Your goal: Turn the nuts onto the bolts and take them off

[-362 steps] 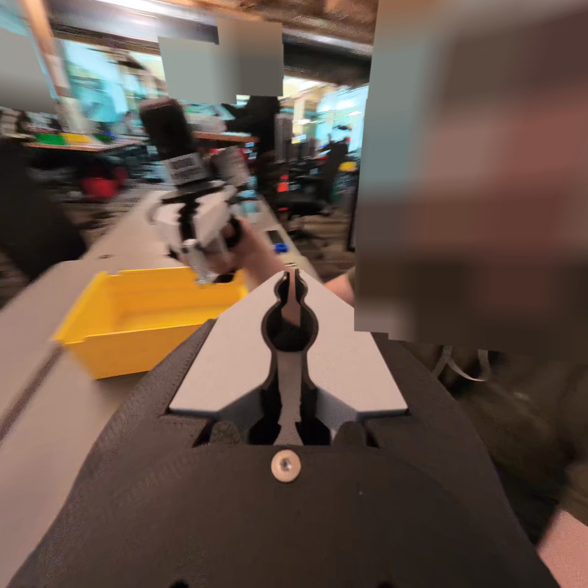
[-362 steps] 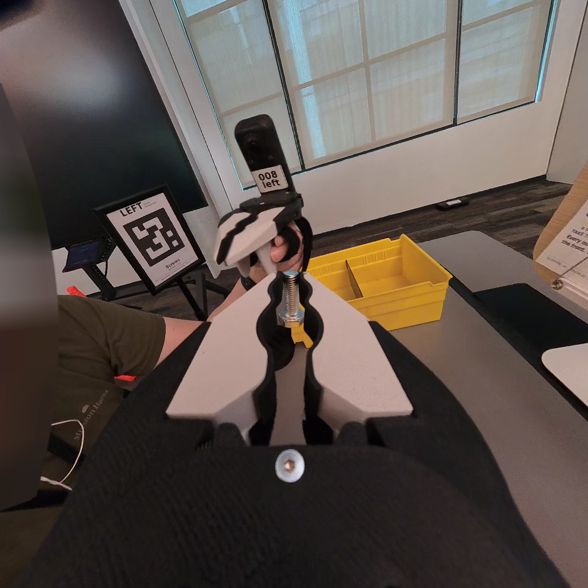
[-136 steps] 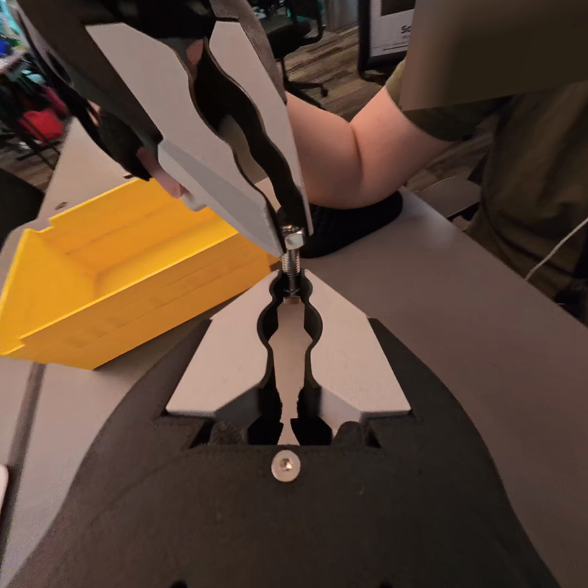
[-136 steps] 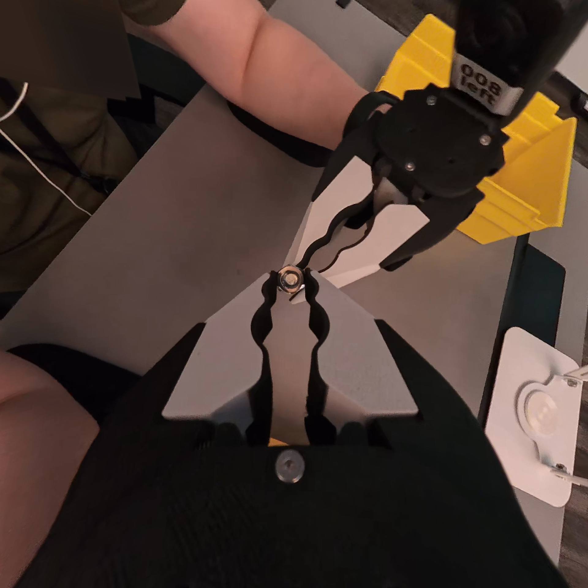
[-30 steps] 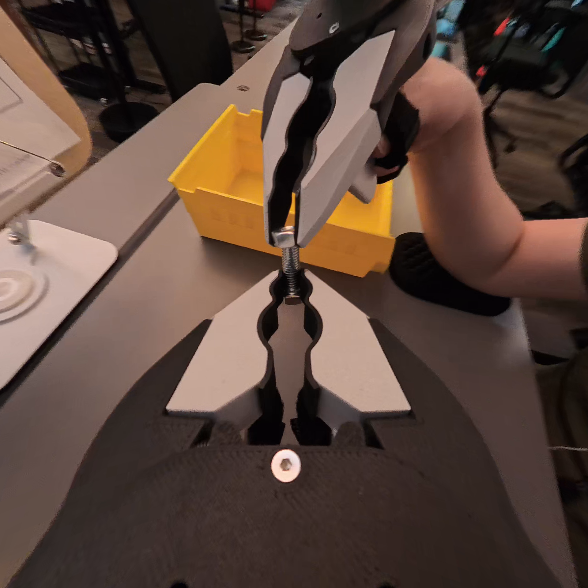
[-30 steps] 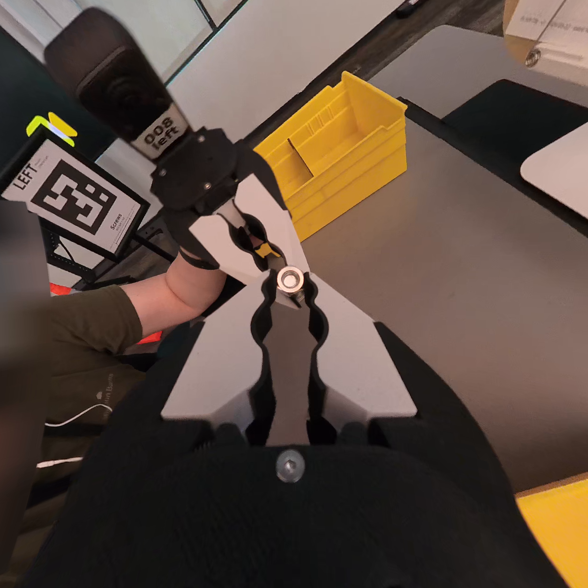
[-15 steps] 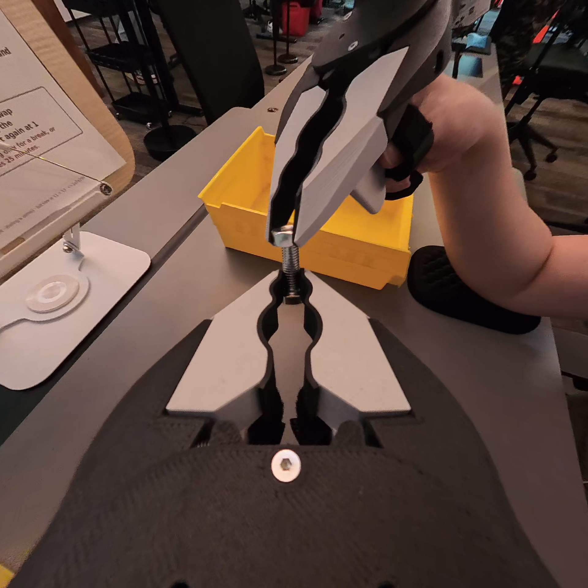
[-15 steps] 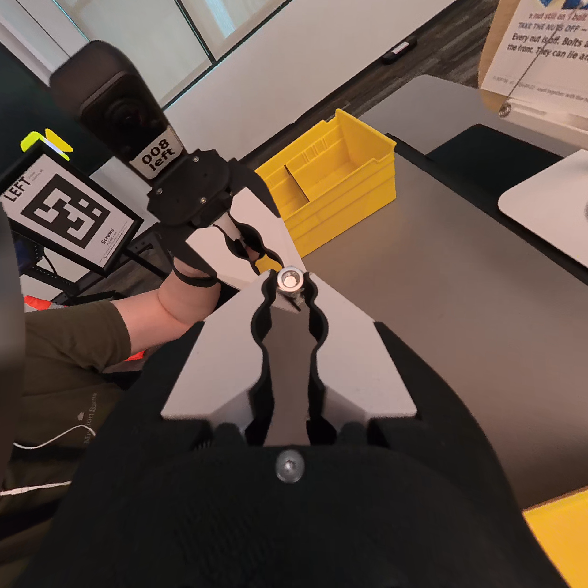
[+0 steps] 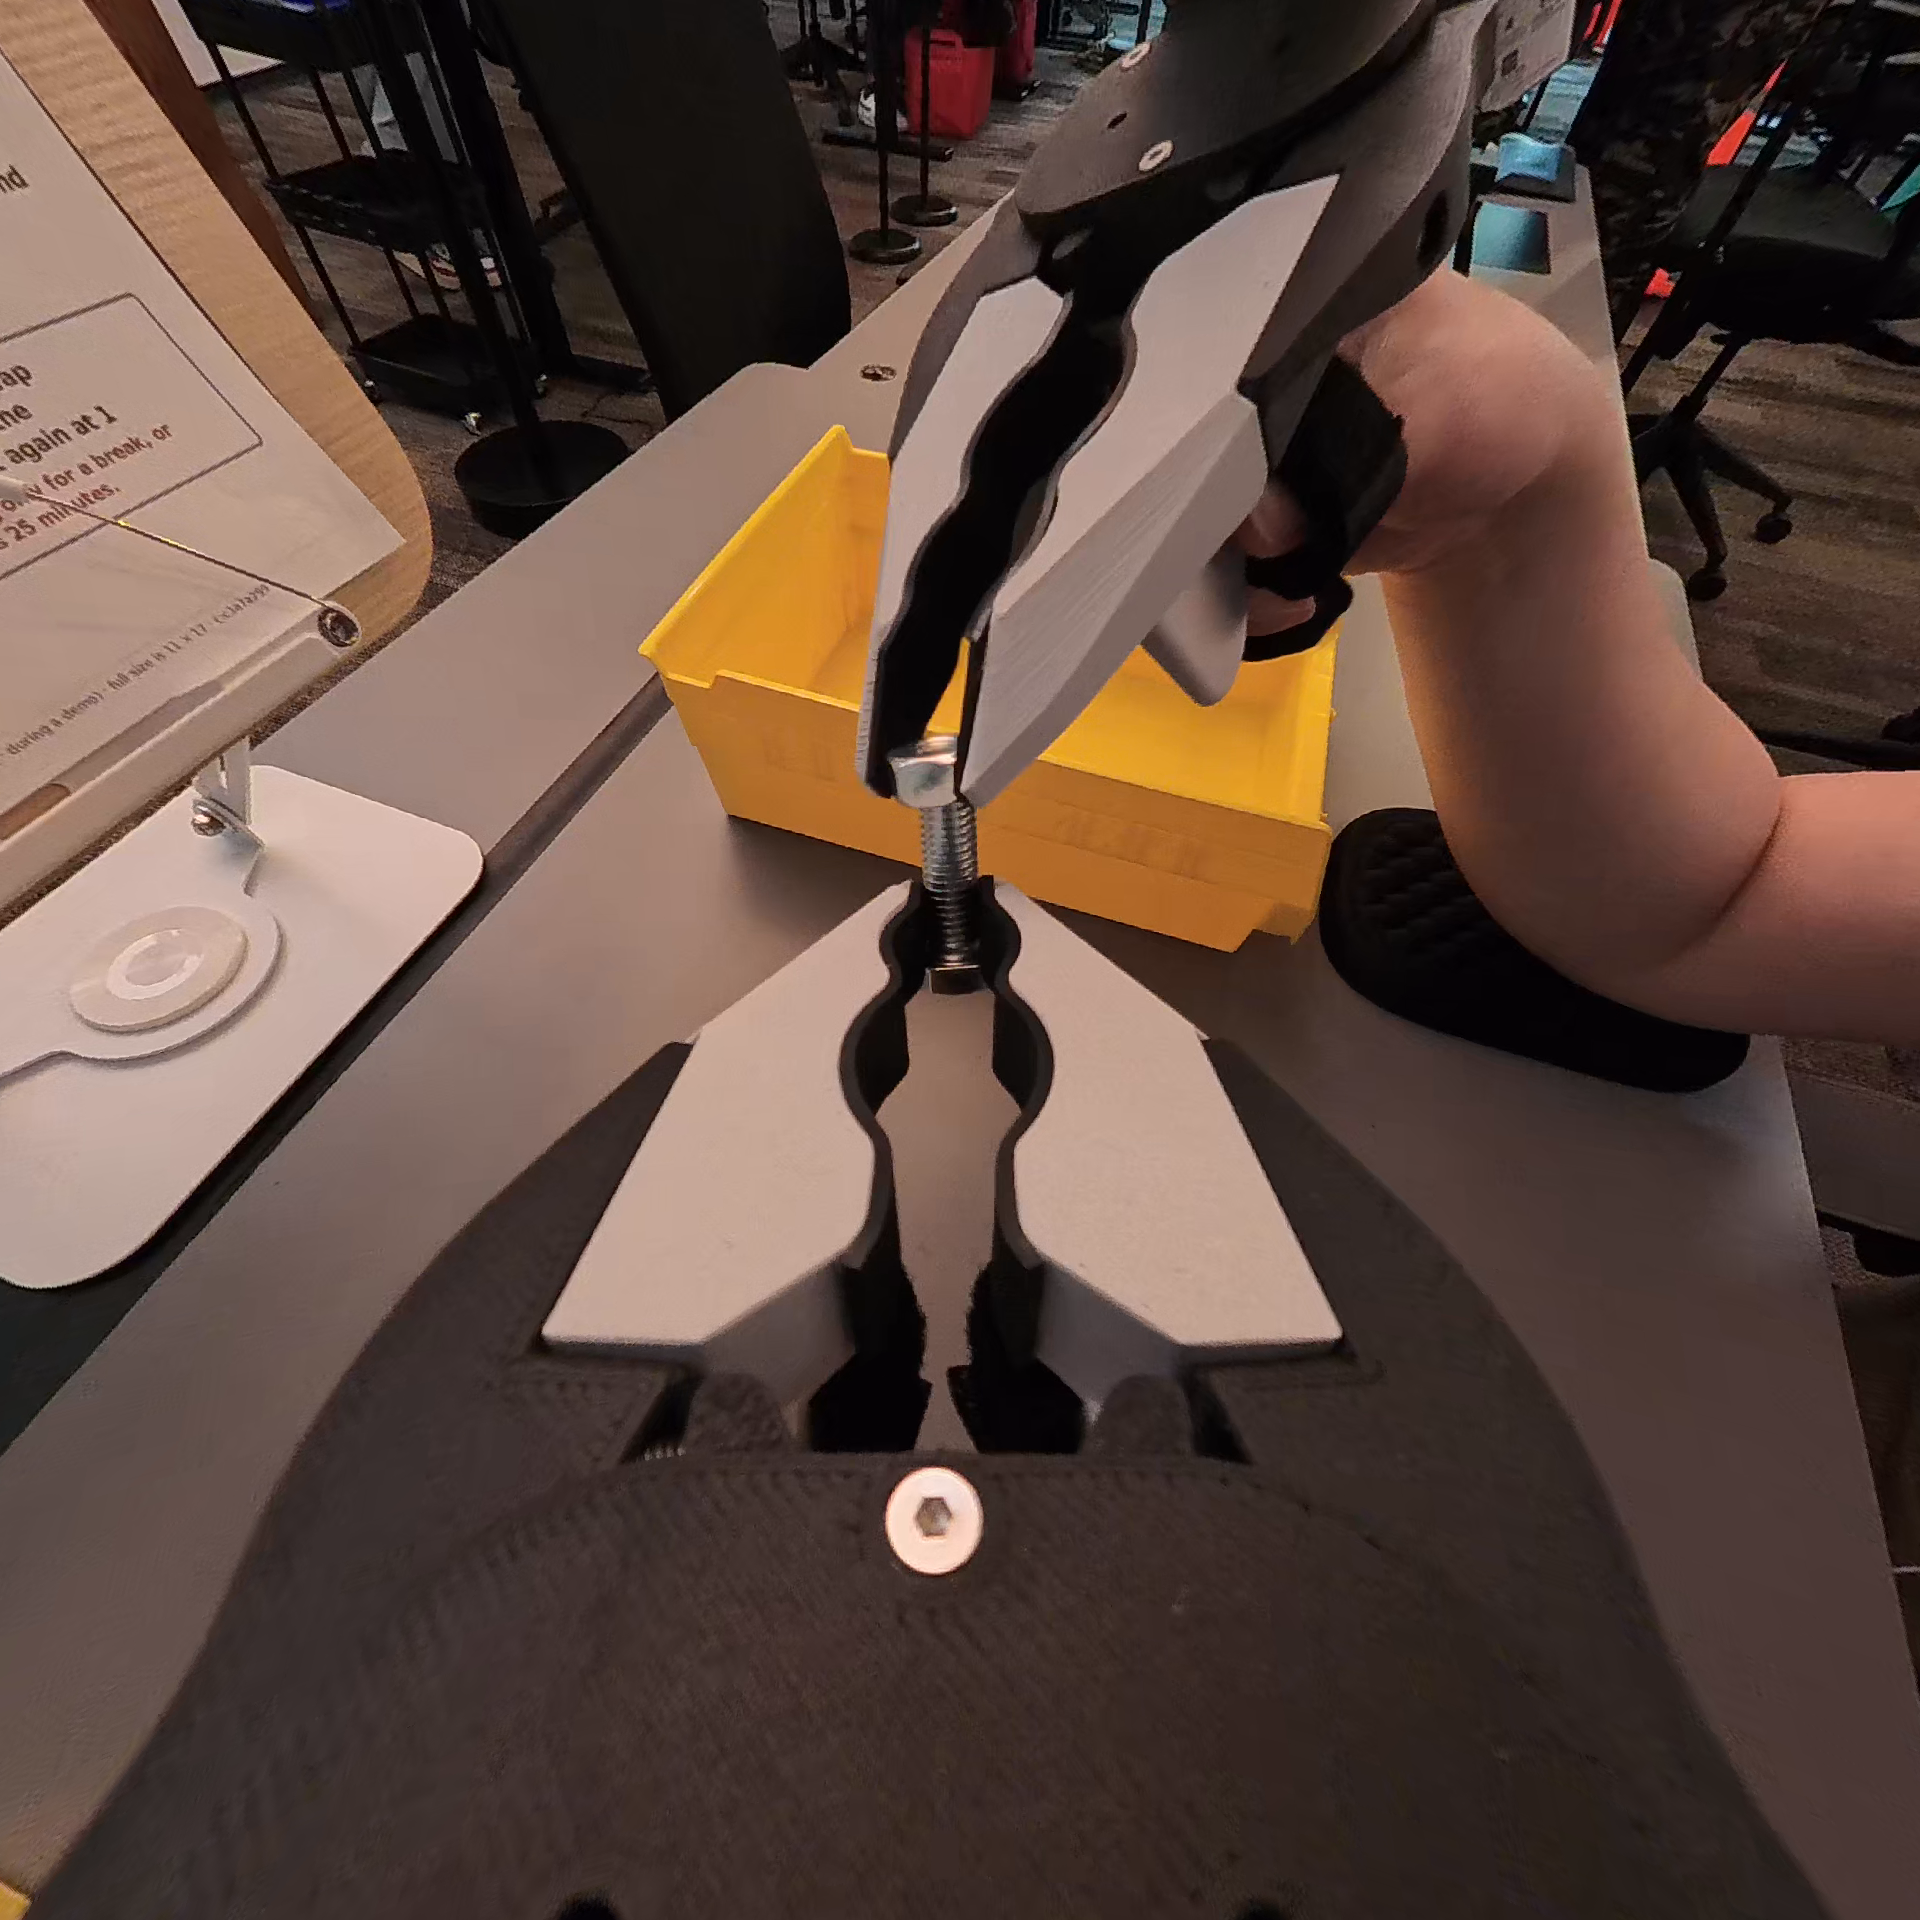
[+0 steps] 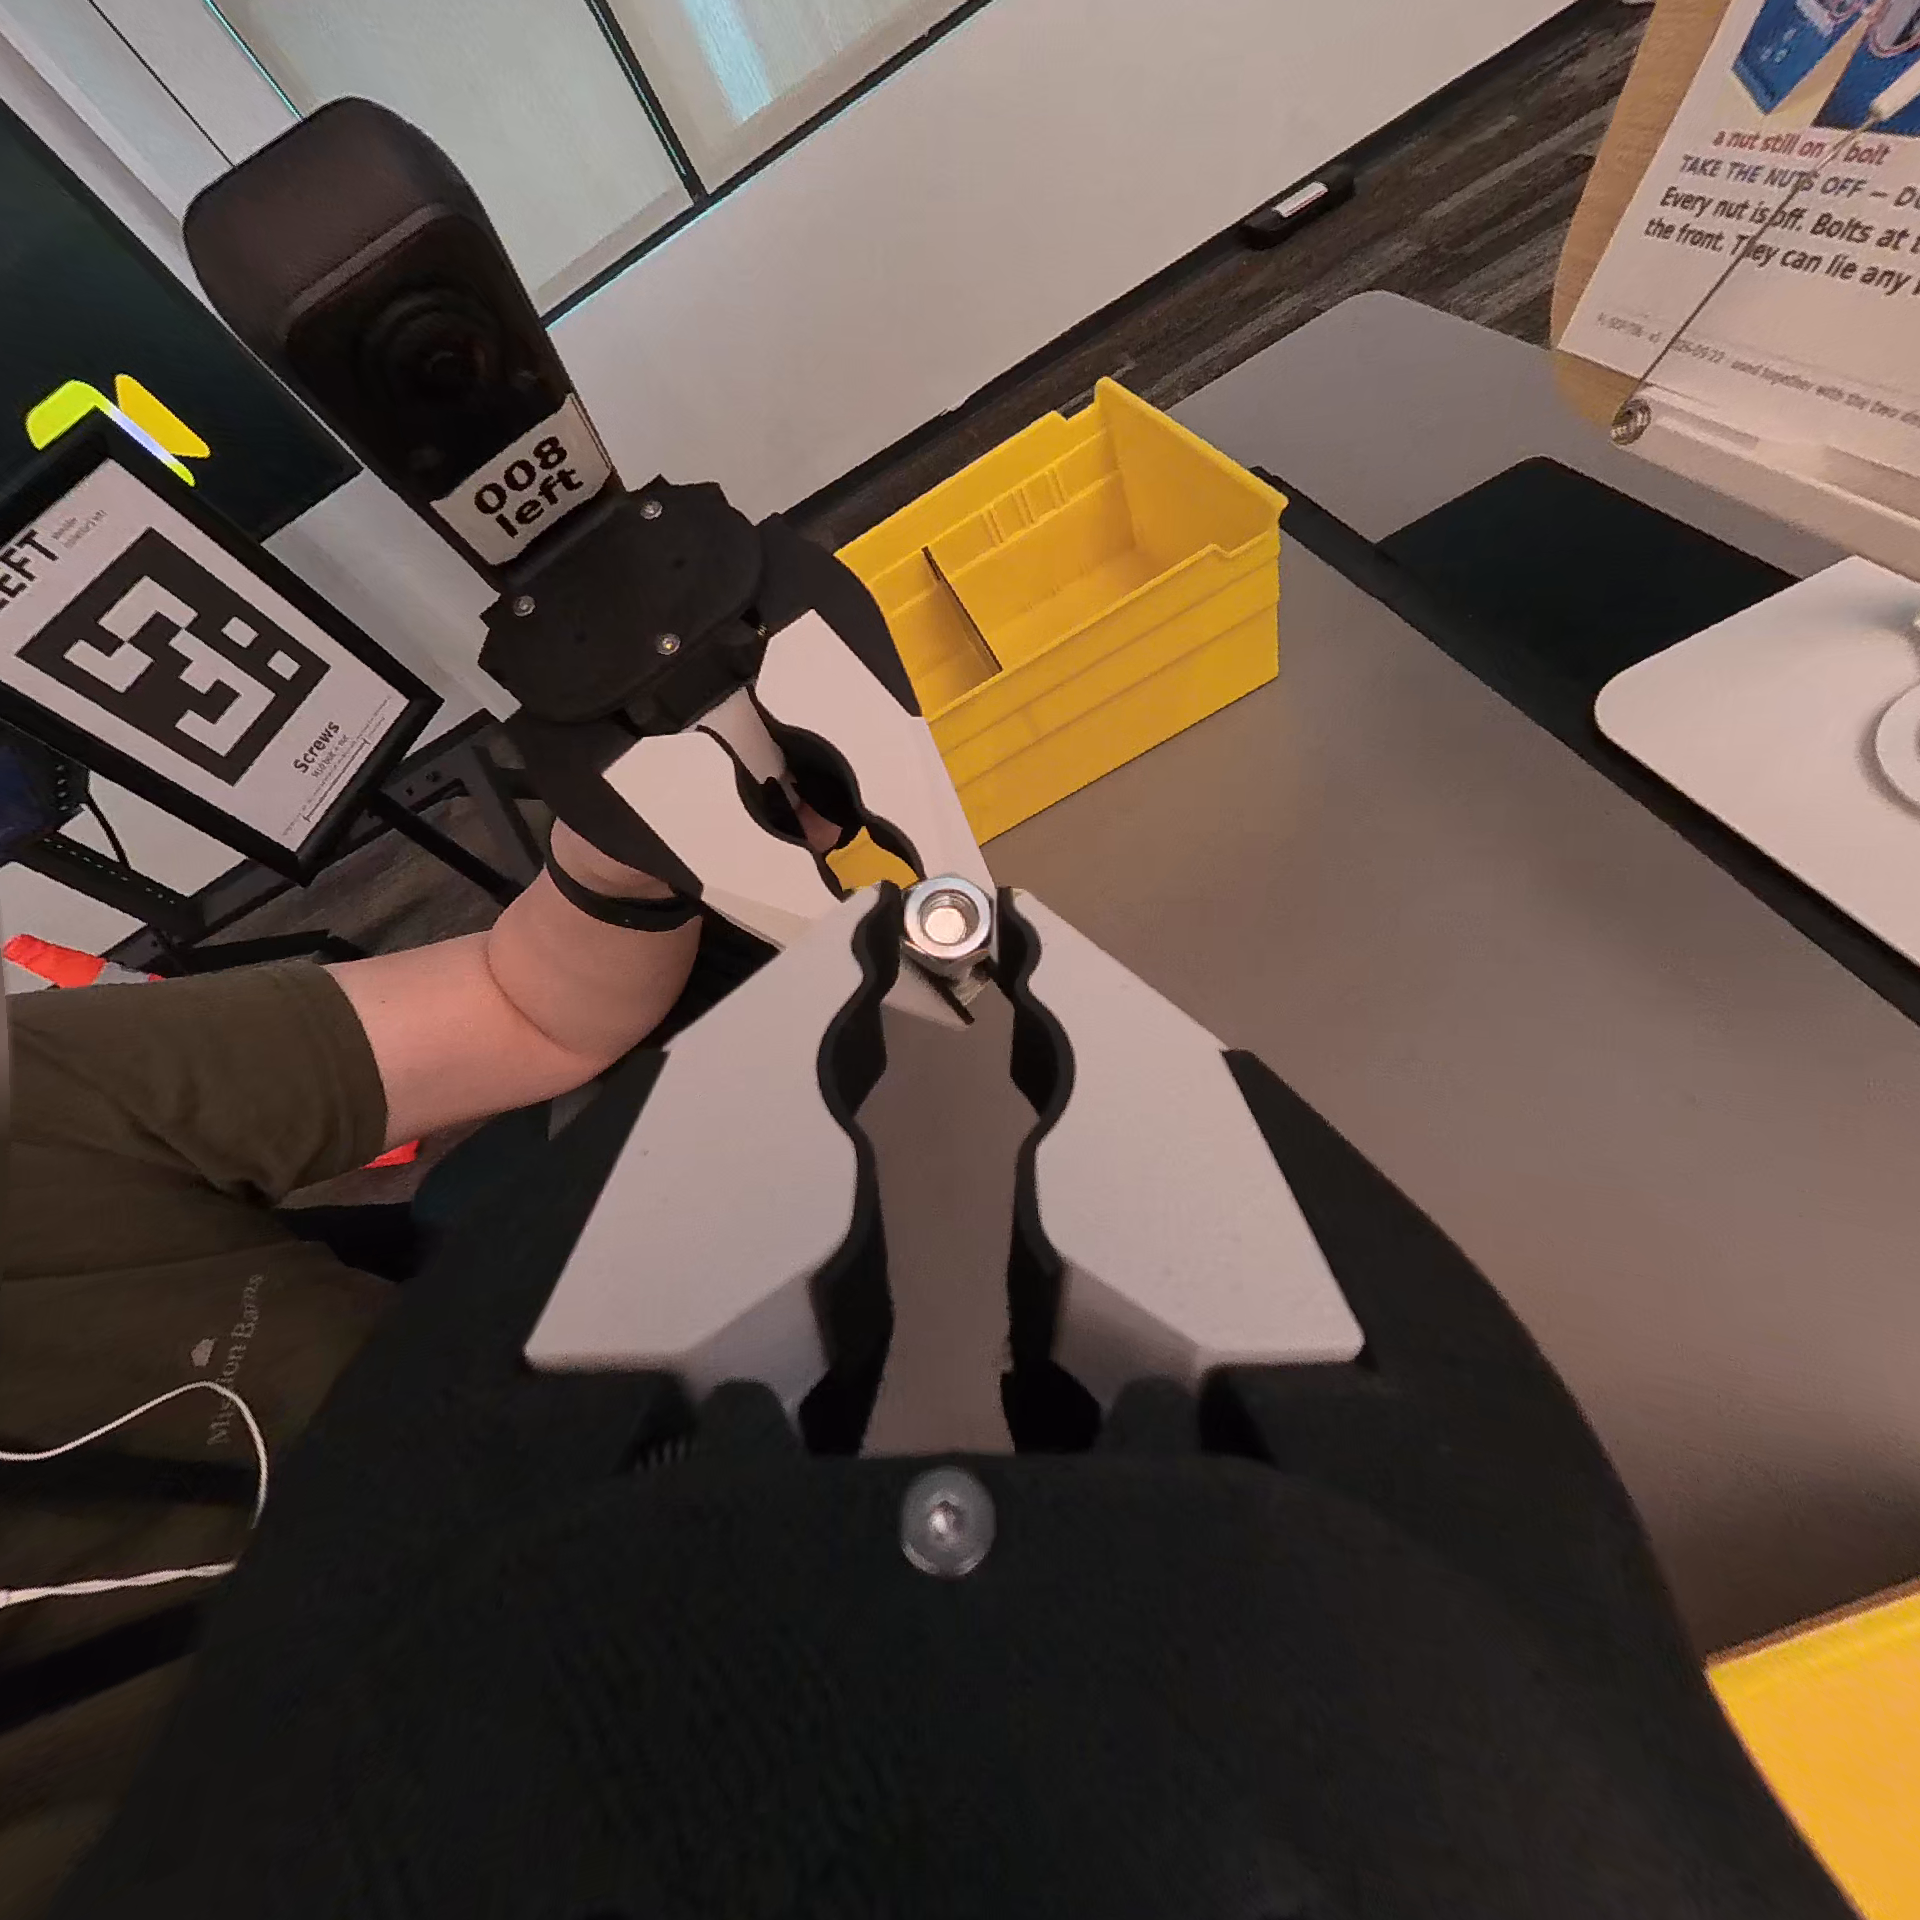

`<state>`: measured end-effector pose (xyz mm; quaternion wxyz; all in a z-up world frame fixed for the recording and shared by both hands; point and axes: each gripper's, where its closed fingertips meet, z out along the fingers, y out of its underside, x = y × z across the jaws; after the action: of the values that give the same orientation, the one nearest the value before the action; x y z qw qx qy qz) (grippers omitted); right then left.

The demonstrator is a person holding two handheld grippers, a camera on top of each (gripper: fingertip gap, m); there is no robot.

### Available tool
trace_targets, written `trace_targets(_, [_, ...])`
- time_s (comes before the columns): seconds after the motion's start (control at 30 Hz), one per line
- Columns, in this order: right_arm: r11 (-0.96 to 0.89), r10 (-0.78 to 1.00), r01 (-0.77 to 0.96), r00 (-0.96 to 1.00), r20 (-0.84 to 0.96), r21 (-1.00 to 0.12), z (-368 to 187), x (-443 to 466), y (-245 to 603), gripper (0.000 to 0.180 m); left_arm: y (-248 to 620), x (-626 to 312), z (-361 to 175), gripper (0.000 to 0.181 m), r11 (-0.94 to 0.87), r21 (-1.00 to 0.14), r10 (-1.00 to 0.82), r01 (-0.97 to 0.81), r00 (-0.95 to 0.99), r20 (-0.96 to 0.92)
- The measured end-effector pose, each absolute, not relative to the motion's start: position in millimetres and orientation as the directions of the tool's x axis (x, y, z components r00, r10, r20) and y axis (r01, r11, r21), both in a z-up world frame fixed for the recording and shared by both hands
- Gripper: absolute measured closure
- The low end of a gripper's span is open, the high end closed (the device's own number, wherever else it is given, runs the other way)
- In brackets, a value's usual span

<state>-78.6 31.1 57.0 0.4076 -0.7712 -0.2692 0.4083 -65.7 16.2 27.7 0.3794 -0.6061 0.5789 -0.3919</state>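
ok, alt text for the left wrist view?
The left hand-held gripper clamps a bolt by its head, while the right hand-held gripper grips the nut at the bolt's far end. A yellow bin sits behind on the grey table.

The left tool [image 9: 948,940] points toward 12 o'clock, its tips closed on the head end of a bolt [image 9: 945,873]. The right tool [image 9: 925,774] comes down from 1 o'clock, tips pinched on the nut [image 9: 923,774], a bare forearm [image 9: 1621,790] trailing toward 3 o'clock.
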Motion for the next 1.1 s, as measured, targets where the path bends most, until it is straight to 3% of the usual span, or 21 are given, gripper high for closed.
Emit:
trace_targets(0.4, [-0.458, 0.768, 0.080, 0.538, -0.348, -0.885, 62, -75, 37, 0.149, 15, -66, 32, 0.174, -0.056, -0.924, -0.998, -0.379, 0.007, 0.057])
trace_targets(0.53, [-0.300, 0.808, 0.069, 0.548, -0.215, -0.952, 77, -69, 43, 0.134, 15, -67, 35, 0.174, -0.069, -0.930, -0.997, -0.361, -0.003, 0.075])
trace_targets(0.7, [-0.090, 0.905, -0.127, 0.404, -0.134, -0.988, 122, -66, 25, 0.114, 12, -70, 52, 0.173, -0.045, -0.961, -0.997, -0.274, -0.047, 0.060])
trace_targets(0.87, [-0.066, 0.980, -0.241, 0.166, -0.108, -0.968, 144, -77, -12, 0.121, -29, -80, 93, 0.174, -0.006, -0.999, -0.956, -0.043, -0.292, 0.018])
trace_targets(0.97, [-0.049, 0.989, -0.178, 0.126, -0.072, -0.983, 140, -93, -26, 0.127, -54, -88, 109, 0.174, -0.007, -0.998, -0.906, 0.058, -0.422, -0.018])
trace_targets(1.1, [0.020, 0.995, -0.098, 0.098, 0.010, -0.995, 136, -112, -43, 0.131, -66, -90, 108, 0.174, 0.041, -0.997, -0.889, 0.064, -0.454, -0.066])
